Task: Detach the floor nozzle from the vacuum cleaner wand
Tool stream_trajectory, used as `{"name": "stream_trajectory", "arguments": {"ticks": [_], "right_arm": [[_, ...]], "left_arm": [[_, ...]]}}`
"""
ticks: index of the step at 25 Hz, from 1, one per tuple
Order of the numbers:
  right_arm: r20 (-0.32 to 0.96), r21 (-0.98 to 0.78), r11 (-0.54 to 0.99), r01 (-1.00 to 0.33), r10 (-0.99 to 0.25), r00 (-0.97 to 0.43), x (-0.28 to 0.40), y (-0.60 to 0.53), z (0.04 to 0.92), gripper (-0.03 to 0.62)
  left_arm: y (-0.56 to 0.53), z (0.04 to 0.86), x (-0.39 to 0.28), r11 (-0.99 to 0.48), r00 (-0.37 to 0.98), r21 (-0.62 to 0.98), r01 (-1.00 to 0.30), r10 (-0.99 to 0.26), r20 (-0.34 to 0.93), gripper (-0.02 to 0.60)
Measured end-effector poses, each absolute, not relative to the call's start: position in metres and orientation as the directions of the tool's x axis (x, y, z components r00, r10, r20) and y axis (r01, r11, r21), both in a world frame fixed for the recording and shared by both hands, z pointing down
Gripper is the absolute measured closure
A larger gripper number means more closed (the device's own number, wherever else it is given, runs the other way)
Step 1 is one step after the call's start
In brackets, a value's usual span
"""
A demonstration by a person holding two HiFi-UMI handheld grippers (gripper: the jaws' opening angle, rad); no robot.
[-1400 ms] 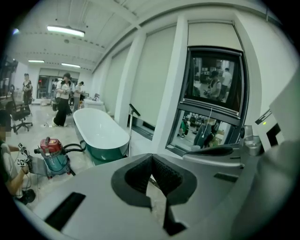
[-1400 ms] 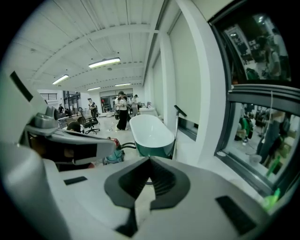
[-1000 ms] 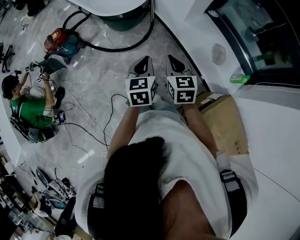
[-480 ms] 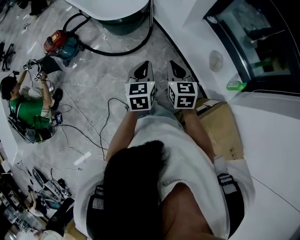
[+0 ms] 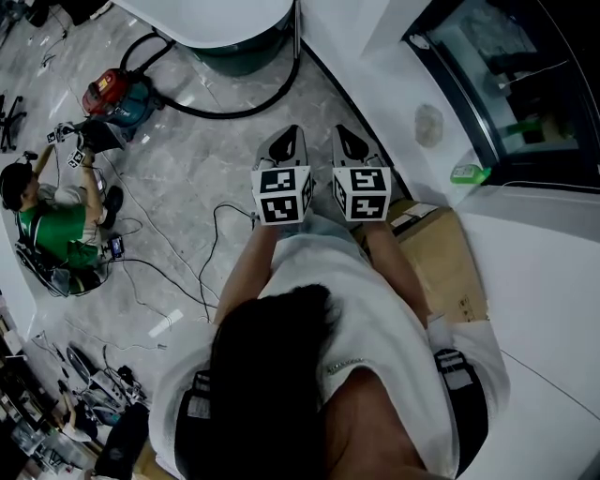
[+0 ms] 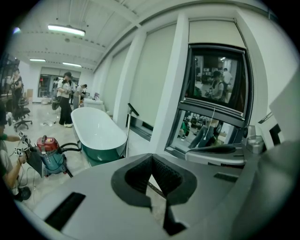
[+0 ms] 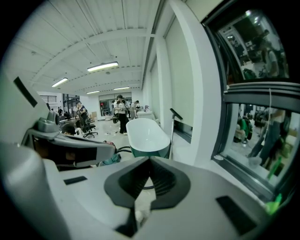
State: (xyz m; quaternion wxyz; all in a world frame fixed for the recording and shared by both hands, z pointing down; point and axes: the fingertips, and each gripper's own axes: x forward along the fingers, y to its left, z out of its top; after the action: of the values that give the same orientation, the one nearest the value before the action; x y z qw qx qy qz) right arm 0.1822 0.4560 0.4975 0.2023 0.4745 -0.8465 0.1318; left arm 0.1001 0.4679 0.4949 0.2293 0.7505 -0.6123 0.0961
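Head view: the left tool (image 5: 286,142) and the right tool (image 5: 349,141) are held side by side above the marble floor (image 5: 197,178), well apart from the vacuum cleaner (image 5: 117,94). Its black hose (image 5: 234,111) is seen curving to the bathtub (image 5: 234,23). Only here are a seated person (image 5: 56,225) in green and a cardboard box (image 5: 450,253) shown.

Left gripper view: the jaws of the left tool (image 6: 151,164) are seen fully closed, with nothing between them. The wand (image 6: 127,133) is shown upright beside the tub.

Right gripper view: the right tool (image 7: 149,165) is likewise closed and empty. The wand's lower end is hidden behind the tool body, so the floor nozzle cannot be made out.
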Motion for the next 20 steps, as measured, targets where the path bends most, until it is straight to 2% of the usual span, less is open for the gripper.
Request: {"name": "stream_trajectory", "arguments": {"ticks": [20], "right_arm": [[0.467, -0.055, 0.496, -0.867, -0.754, -0.461, 0.144, 0.377, 0.500, 0.579]], "left_arm": [[0.385, 0.495, 0.062, -0.163, 0.254, 0.237, -0.958, -0.867, 0.428, 0.584]]}}
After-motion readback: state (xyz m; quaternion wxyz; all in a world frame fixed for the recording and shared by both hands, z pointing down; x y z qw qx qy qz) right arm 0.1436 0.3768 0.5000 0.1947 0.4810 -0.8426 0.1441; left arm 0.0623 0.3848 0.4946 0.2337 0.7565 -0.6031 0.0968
